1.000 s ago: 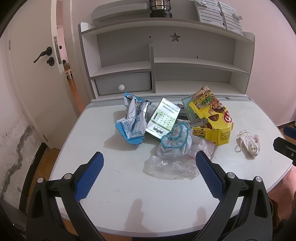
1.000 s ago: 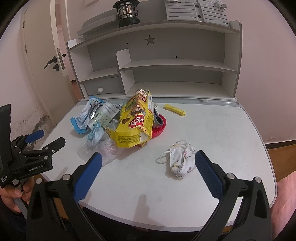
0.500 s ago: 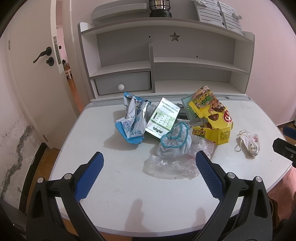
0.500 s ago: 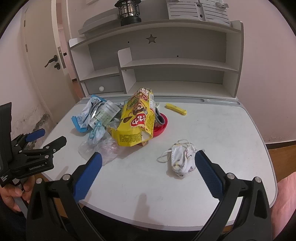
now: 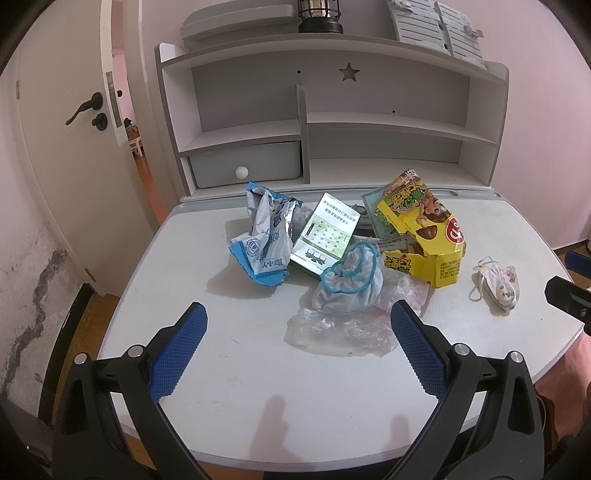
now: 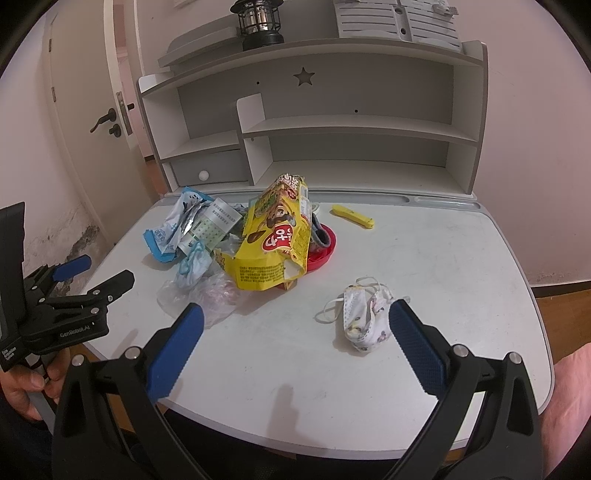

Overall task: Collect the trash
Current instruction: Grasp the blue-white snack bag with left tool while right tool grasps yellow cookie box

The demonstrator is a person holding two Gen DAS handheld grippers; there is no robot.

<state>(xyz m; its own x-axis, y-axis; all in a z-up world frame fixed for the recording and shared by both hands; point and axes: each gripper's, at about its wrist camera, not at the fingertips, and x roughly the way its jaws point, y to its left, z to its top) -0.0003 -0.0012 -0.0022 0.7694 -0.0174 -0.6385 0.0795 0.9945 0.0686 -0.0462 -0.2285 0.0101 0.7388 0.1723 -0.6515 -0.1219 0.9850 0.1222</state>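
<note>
A pile of trash lies on the white desk (image 5: 240,387): a yellow snack box (image 5: 424,236), a blue-white wrapper (image 5: 264,236), a green-white leaflet box (image 5: 325,236), a pale blue shoe cover (image 5: 349,284) and crumpled clear plastic (image 5: 340,328). A crumpled face mask (image 6: 365,314) lies apart to the right, also in the left wrist view (image 5: 496,284). My left gripper (image 5: 295,350) is open and empty, just short of the clear plastic. My right gripper (image 6: 295,350) is open and empty, its right finger next to the mask.
A red dish (image 6: 325,247) sits behind the yellow box. A yellow cutter (image 6: 352,216) lies at the back. A grey shelf unit (image 5: 332,122) with a drawer (image 5: 245,166) and a lantern (image 6: 258,22) stands at the desk's back. A door (image 5: 74,129) is at left.
The right gripper has moved slightly forward toward the mask. The left gripper has barely moved. Both stay open.
</note>
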